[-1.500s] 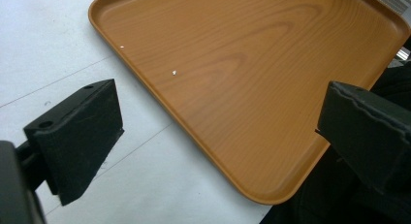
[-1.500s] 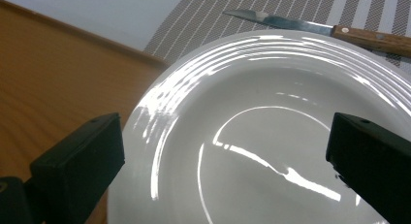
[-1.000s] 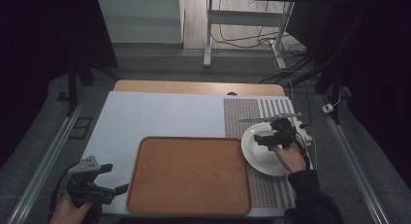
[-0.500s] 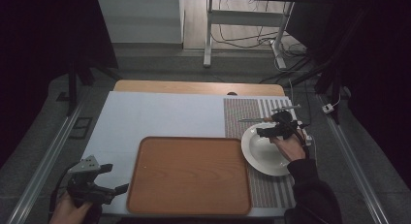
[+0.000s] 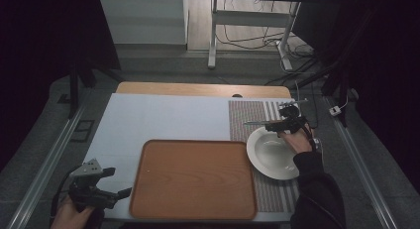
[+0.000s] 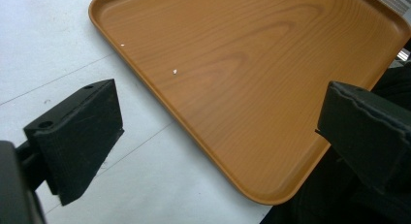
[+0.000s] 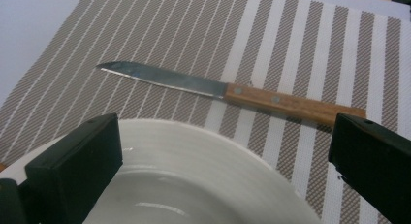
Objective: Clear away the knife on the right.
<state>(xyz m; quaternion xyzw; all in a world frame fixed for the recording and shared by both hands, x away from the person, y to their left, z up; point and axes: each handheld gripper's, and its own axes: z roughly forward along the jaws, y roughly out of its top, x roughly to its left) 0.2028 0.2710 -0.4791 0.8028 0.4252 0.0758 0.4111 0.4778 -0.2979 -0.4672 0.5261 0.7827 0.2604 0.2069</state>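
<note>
While over plate (image 7: 194, 185), jaws apparently apart

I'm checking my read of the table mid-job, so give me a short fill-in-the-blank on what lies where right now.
1. The knife lies flat on the striped ____.
2. The knife's handle is made of ____.
3. The right gripper, jaws open, hovers over the far rim of the white ____.
4. The left gripper sits at the near left corner of the wooden ____.

Missing words: placemat; wood; plate; tray
</note>
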